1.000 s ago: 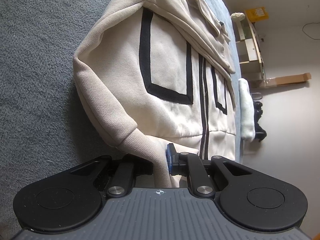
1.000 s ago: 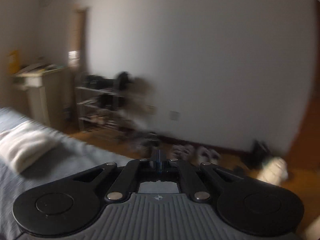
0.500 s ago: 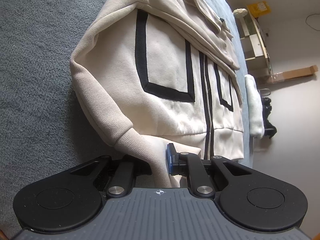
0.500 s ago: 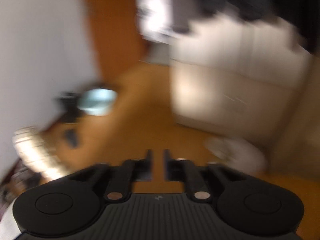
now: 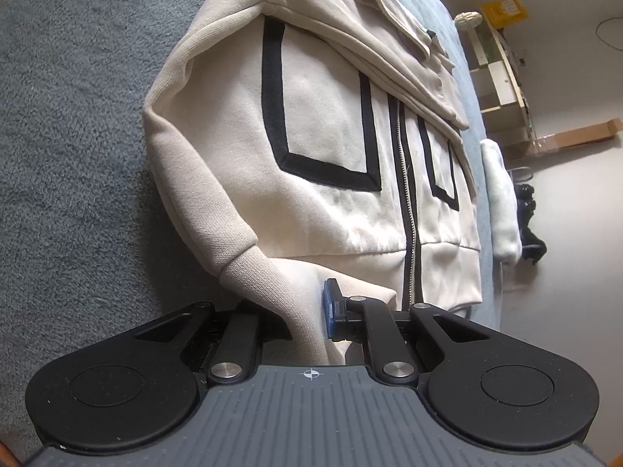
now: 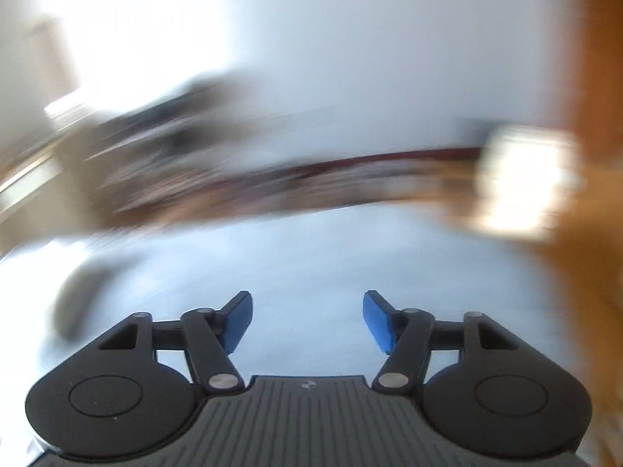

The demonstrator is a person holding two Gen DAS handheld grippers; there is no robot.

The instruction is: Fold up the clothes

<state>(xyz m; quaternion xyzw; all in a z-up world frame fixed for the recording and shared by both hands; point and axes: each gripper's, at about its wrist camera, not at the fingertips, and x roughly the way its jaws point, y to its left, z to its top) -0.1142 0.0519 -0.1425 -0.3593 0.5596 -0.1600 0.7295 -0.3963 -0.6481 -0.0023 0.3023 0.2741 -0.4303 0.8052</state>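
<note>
- On the grey-blue fleecy bed cover [image 5: 70, 124], the cream zip-front sweatshirt jacket with black outlined rectangles [image 5: 323, 116] lies front-up, zip closed, hem toward the left wrist camera.
- One sleeve runs down the jacket's side edge; its ribbed cuff [image 5: 272, 288] sits just below the hem.
- Left gripper [image 5: 307, 311]: tongs closed onto the ribbed cuff, cloth pinched between them. One blue pad shows; the other is hidden behind the fabric.
- Right gripper [image 6: 307, 321]: tongs spread wide, nothing between them. Its view is heavily motion-blurred; the jacket cannot be made out there.
- Handling, judged: thick soft knit, limp, light to moderate weight. It should drape and sag from any single hold, not slide much on the fleecy cover, and hold a crease only loosely. Not fragile; the metal zip adds a stiffer line down the middle.
- Hold points, judged: the ribbed cuff and hem band are denser and give firm purchase. Shoulder seam and hem corners suit a two-point lift.
- The upper part of the jacket shows layered folds of cloth near the collar; whether that is hood or the other sleeve, cannot tell.
- Surface: soft and yielding under the jacket.
- Room, beyond the jacket's far side: a pale folded cloth [image 5: 500, 210] at the bed edge, a light wooden shelf unit [image 5: 502, 74], a white wall [image 5: 576, 272] and dark items on the floor.
</note>
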